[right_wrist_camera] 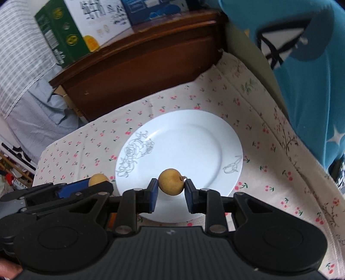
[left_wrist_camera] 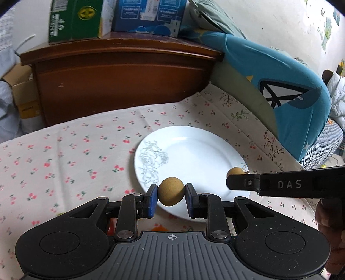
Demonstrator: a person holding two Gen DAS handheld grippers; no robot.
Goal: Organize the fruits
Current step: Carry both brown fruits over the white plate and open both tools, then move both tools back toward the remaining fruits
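Observation:
Each gripper holds a small round tan fruit over the near rim of a white plate (left_wrist_camera: 194, 148) with a grey flower drawing. My left gripper (left_wrist_camera: 171, 192) is shut on one fruit (left_wrist_camera: 171, 191), squeezed between its blue pads. My right gripper (right_wrist_camera: 171, 187) is shut on another fruit (right_wrist_camera: 171, 182) that has a short stem. In the left wrist view the right gripper (left_wrist_camera: 231, 179) reaches in from the right with its fruit (left_wrist_camera: 235, 171) showing above the finger. In the right wrist view the left gripper (right_wrist_camera: 98, 184) sits at the lower left with its fruit (right_wrist_camera: 98, 179). The plate (right_wrist_camera: 185, 150) carries no fruit.
The plate lies on a cherry-print cloth (left_wrist_camera: 64, 163). A dark wooden headboard (left_wrist_camera: 120, 79) with cartons (left_wrist_camera: 75, 19) on top stands behind. A blue cushion (left_wrist_camera: 286, 86) rises along the right. A person's fingers (left_wrist_camera: 330, 217) hold the right gripper's handle.

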